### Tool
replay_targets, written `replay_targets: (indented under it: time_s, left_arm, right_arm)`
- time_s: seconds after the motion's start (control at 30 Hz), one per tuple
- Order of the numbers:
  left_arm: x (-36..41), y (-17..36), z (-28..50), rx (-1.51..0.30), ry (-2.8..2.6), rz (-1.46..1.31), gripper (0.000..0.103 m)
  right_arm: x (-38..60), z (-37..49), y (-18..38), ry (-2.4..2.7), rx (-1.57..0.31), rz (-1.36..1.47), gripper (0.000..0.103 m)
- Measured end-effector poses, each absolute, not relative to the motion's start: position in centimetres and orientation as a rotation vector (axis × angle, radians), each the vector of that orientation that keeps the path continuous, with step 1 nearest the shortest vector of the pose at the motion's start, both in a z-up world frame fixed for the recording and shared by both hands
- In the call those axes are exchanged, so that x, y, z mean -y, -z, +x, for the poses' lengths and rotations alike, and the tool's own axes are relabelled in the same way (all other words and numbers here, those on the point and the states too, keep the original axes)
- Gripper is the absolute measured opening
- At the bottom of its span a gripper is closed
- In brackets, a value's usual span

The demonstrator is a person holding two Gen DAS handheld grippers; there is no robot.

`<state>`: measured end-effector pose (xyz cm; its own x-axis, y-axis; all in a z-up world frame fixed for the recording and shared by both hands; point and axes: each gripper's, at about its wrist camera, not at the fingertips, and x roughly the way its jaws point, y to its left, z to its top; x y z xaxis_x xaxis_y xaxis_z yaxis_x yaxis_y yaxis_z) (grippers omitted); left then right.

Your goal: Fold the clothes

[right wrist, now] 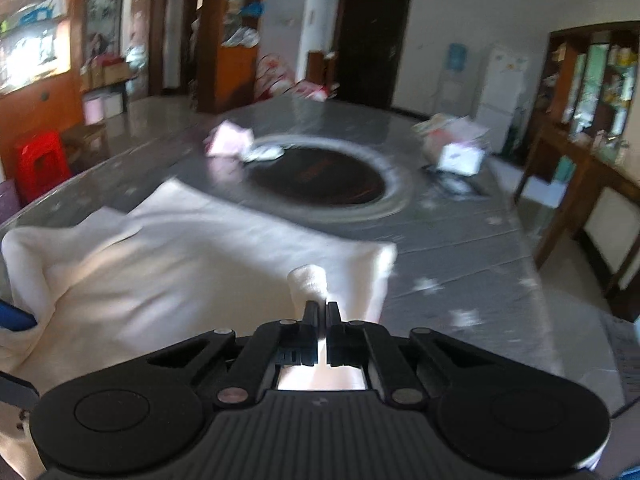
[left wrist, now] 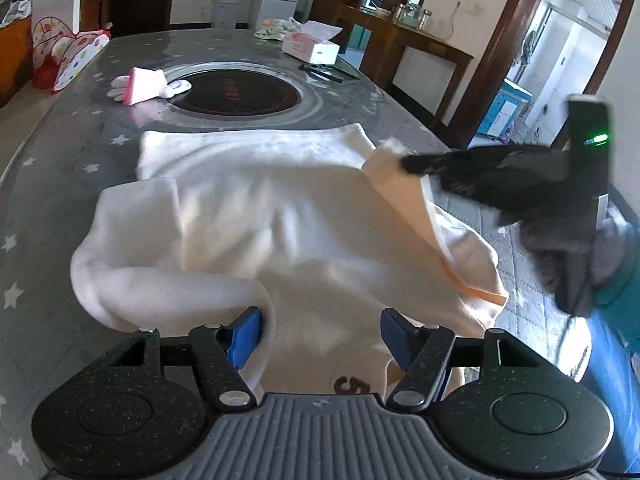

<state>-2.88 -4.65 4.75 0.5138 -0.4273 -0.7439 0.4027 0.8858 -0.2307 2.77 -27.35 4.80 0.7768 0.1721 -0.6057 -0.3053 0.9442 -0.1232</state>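
Observation:
A cream sweatshirt (left wrist: 256,216) lies on the grey star-patterned table (left wrist: 48,184), its left sleeve folded in over the body. My left gripper (left wrist: 320,340) is open over the near part of the garment, its blue pads on either side of the cloth. My right gripper (right wrist: 322,312) is shut on the right sleeve cuff (right wrist: 308,280) and holds it lifted over the body; it also shows in the left wrist view (left wrist: 416,164) at the right. The sweatshirt (right wrist: 160,264) fills the lower left of the right wrist view.
A round dark hotplate (left wrist: 236,92) is set in the table's middle. A pink folded garment (left wrist: 144,84) lies to its left. A tissue box (left wrist: 310,46) and dark chopsticks (left wrist: 324,74) lie at the far right. A wooden sideboard (left wrist: 400,40) stands beyond the table.

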Motion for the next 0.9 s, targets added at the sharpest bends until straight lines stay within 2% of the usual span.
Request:
replay_targets:
  time_s: [0.3,0.63,0.9]
  left_arm:
    - [6.5,-3.7,-3.3,-0.915,0.541,0.029,0.069]
    - [7.1,-3.0,-3.9,-0.923,0.568,0.084,0.073]
    - [7.3,-2.8,-4.5,-0.912,0.585,0.138,0.076]
  right_arm:
    - [35.6,-2.4,-7.3,-0.057,-0.558,-0.138,0.003]
    - [42.2,-8.9,-4.0,0.151,-0.633,-0.03,0.003]
    - [46.0,-9.5,-1.4,0.288,-0.691,0.071,0.008]
